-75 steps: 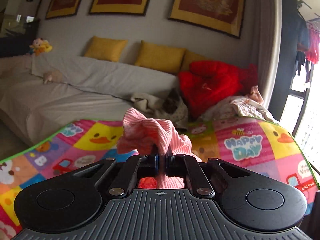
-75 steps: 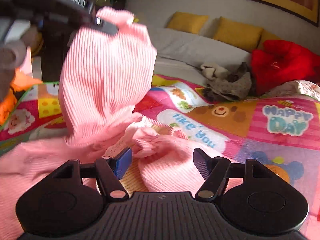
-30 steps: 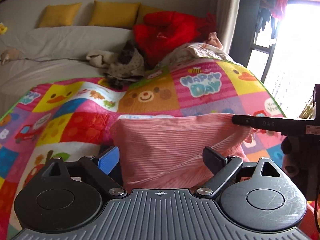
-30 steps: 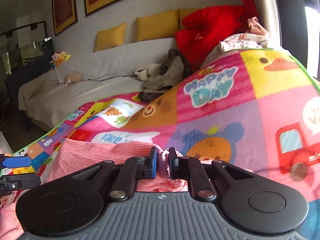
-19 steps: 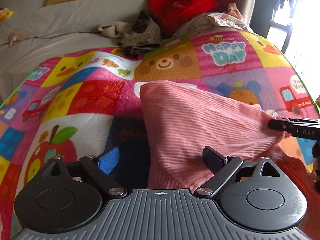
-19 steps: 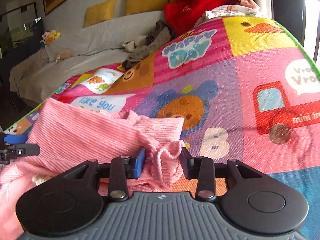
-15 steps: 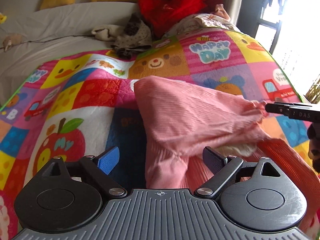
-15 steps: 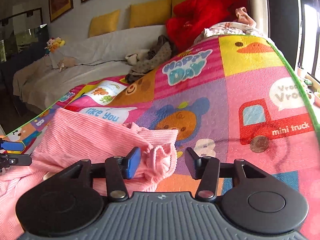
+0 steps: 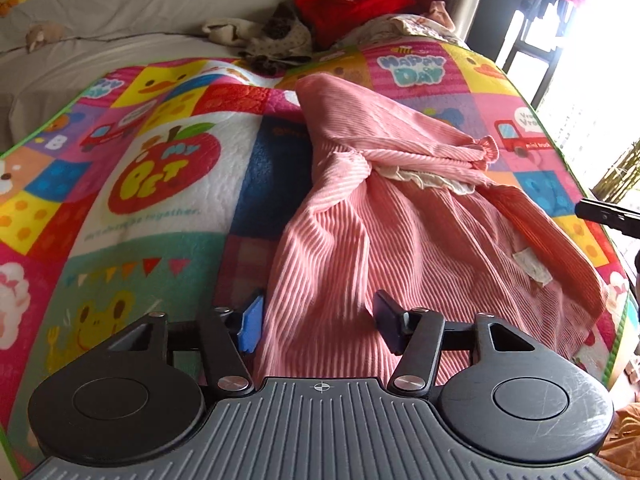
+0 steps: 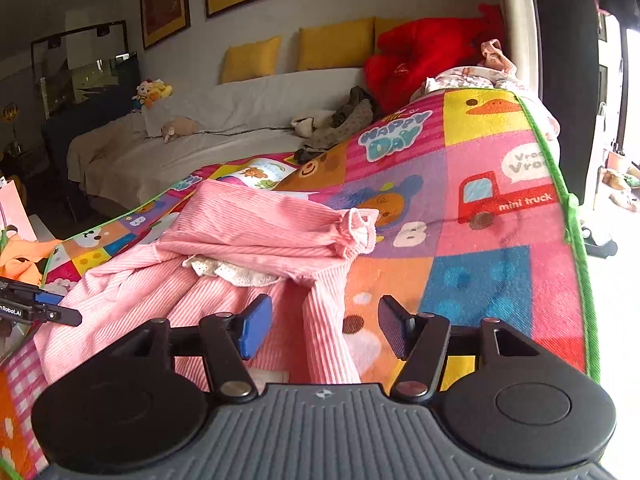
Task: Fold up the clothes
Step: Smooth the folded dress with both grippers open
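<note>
The pink ribbed garment (image 9: 360, 216) lies part-folded on the patchwork quilt (image 9: 160, 168), one sleeve laid across; both tools, left (image 9: 318, 322) and right (image 10: 324, 326), gape empty, so another fold likely needs fresh grips.

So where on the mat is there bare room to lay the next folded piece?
Left of the pink garment, the apple patch of the mat lies bare; so do the truck squares right of it. The far end, by the grey clothes heap and red bundle, is crowded.
</note>
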Available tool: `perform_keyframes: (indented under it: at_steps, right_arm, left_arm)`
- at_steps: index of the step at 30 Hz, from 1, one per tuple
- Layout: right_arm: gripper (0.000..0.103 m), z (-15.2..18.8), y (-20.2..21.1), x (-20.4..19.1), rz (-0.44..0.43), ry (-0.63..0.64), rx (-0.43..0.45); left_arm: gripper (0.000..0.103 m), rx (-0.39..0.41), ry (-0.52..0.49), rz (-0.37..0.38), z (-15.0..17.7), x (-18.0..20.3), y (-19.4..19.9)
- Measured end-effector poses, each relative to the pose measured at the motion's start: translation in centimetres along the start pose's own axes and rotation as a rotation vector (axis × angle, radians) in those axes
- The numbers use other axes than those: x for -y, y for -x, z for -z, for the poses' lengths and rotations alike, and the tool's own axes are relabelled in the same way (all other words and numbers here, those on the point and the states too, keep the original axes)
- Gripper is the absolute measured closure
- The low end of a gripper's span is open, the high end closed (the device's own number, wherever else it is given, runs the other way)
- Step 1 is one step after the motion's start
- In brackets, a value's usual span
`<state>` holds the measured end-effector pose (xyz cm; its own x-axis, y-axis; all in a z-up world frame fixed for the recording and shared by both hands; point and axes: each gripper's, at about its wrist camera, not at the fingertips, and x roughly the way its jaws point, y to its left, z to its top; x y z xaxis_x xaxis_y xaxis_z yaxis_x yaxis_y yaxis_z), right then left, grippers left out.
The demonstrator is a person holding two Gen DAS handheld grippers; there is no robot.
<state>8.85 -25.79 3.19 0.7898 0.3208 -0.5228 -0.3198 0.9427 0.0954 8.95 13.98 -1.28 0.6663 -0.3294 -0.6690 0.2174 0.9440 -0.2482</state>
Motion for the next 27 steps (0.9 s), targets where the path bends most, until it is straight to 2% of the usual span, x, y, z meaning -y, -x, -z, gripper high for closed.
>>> perform_keyframes:
  at_steps: [2,3,6,9,11,12,13,14,16,18,20,22,23,26,27]
  right_arm:
    - [0.035,1.4,1.8,0.4,0.007,-0.017,0.002]
    - [0.032,2.3,2.5,0.7,0.003,-0.032,-0.003]
    - [0.03,5.3,4.0,1.3,-0.011,-0.082,-0.034]
    - [0.03,6.9,4.2,1.4,0.003,-0.109,-0.039]
    - [0.047,7.5,4.2,1.1,0.022,-0.1,-0.025]
    - [0.075,7.3,4.2,0.6,0.026,-0.072,-0.02]
    - [0.09,7.1,4.2,0.1,0.022,-0.044,-0.017]
    - [0.091,6.9,4.3,-0.7,0.013,-0.008,-0.007]
    - [0.091,6.3,4.2,-2.5,-0.037,0.064,-0.002]
    - [0.091,6.4,3.5,-4.7,-0.105,0.151,-0.064]
    - [0.09,7.0,3.1,-6.6,-0.156,0.239,-0.118]
    - [0.09,7.7,3.1,-8.3,-0.197,0.317,-0.15]
    - [0.086,8.0,3.4,-9.1,-0.227,0.357,-0.15]
    - [0.06,8.2,4.0,-11.0,-0.266,0.456,-0.122]
    - [0.054,8.3,4.0,-11.5,-0.28,0.483,-0.119]
  left_arm:
    - [0.057,0.024,-0.026,-0.022,0.4,1.0,0.7]
    - [0.065,0.035,-0.039,-0.033,0.6,1.4,1.0]
    - [0.081,0.071,-0.079,-0.066,1.1,2.9,2.0]
    - [0.086,0.107,-0.119,-0.1,1.7,4.3,2.9]
    - [0.087,0.116,-0.204,-0.082,1.5,6.1,3.3]
    - [0.087,0.109,-0.232,-0.076,1.6,6.8,3.2]
    - [0.087,0.102,-0.259,-0.07,1.6,7.4,3.1]
    - [0.087,0.085,-0.28,-0.064,1.9,7.9,2.7]
    - [0.087,0.048,-0.296,-0.056,2.4,8.4,1.7]
    - [0.086,0.018,-0.316,-0.041,3.0,8.6,1.2]
    - [0.08,-0.002,-0.34,-0.022,3.7,8.9,1.1]
    - [0.069,-0.004,-0.348,-0.006,3.9,9.1,1.4]
    - [0.068,-0.004,-0.351,0.001,4.0,9.2,1.6]
    - [0.062,0.0,-0.369,0.009,4.1,9.7,1.8]
    - [0.059,0.002,-0.38,0.011,4.1,10.0,1.9]
